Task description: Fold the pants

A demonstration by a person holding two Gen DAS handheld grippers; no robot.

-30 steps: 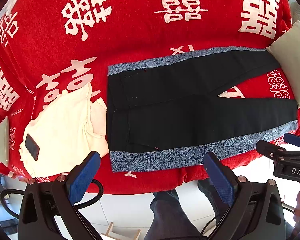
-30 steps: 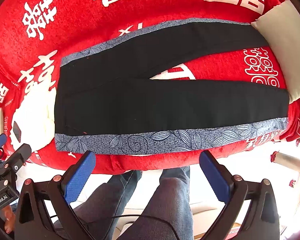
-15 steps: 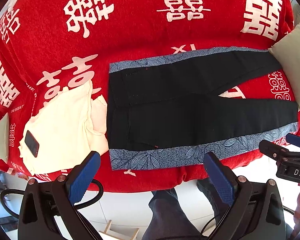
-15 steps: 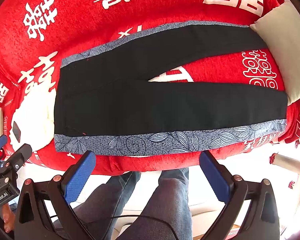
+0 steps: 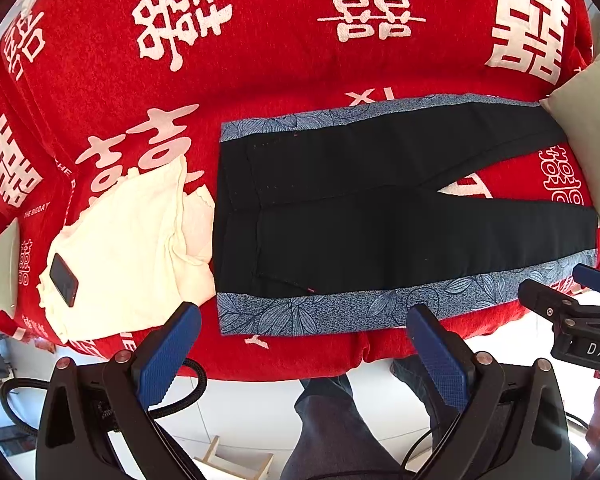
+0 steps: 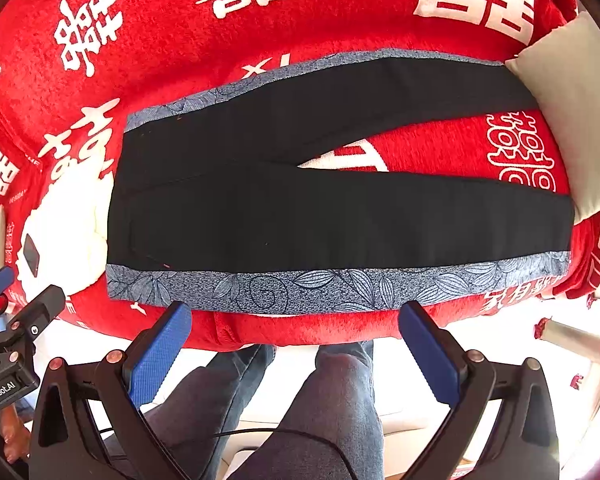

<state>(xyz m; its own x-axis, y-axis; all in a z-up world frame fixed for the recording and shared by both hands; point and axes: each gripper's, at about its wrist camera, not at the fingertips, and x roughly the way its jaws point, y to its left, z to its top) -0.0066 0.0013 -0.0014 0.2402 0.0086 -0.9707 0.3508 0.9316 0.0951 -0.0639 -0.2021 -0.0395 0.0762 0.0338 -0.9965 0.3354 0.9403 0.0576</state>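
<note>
Black pants (image 5: 380, 216) with blue floral stripes lie flat, unfolded.

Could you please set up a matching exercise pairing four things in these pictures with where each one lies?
Things:
1. pants
2. phone
3. cream garment
4. pale cushion

Places:
A. on the cream garment
B. at the leg ends of the pants
C. spread flat across the red blanket
D. beside the waistband of the pants

Pairs: 1-C, 2-A, 3-D, 4-B
</note>
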